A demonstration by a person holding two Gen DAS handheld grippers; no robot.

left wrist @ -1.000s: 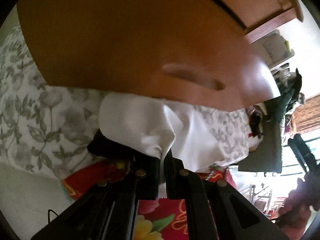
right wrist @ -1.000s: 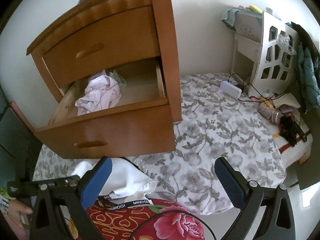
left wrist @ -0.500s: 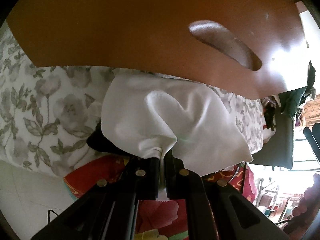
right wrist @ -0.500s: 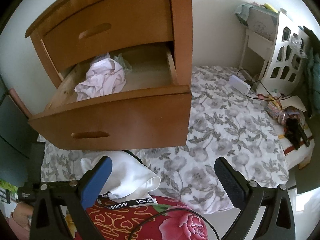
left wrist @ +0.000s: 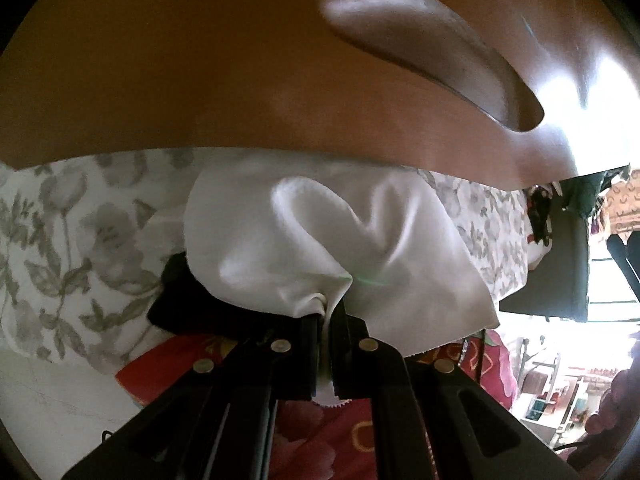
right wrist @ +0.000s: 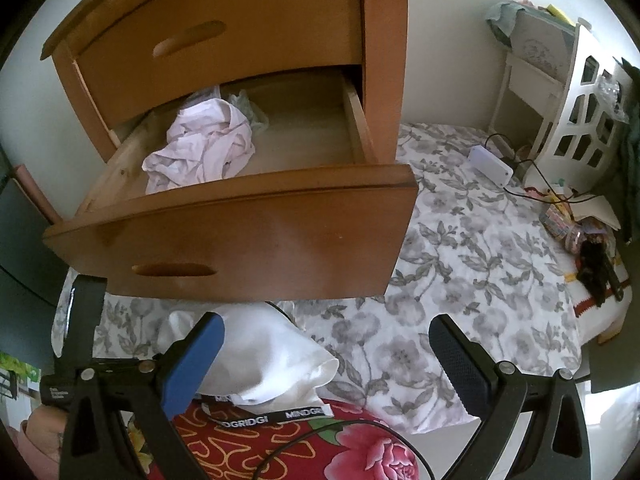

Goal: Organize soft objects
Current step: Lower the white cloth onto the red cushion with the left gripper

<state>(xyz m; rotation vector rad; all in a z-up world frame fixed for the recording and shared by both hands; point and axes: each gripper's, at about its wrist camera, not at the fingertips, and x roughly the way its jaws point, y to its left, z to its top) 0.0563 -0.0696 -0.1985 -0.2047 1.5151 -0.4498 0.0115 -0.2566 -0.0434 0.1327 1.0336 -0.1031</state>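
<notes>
At far left of the right wrist view, my left gripper (right wrist: 86,344) stands below the front corner of the open drawer (right wrist: 248,236). Its own camera shows the jaws pressed together on a bunched fold of the white cloth (left wrist: 320,248) — the fabric is pinched between the two fingers and fans out ahead of them, over the grey flowered bedsheet (left wrist: 72,240). A dark garment (left wrist: 188,304) lies under the cloth's left edge. The wooden drawer front fills the upper part of that view, directly above the cloth.

Moving right, the white cloth (right wrist: 272,356) lies just in front of the drawer and partly under its front panel, resting on the bedsheet (right wrist: 472,264) and on a red flowered blanket (right wrist: 320,444). A black strap with white lettering (right wrist: 264,418) crosses the blanket at the cloth's near edge. Inside the drawer, a crumpled pale pink garment (right wrist: 200,148) sits at the left side; the right part of the drawer floor is bare wood.

Further right, my right gripper (right wrist: 326,364) is spread wide — blue pad at left, dark pad at right, nothing between them except the cloth's edge and the bedsheet below. Beyond it, near the wall, a small white box (right wrist: 490,164) with cables lies on the bedsheet beside a white shelf unit (right wrist: 576,120).
</notes>
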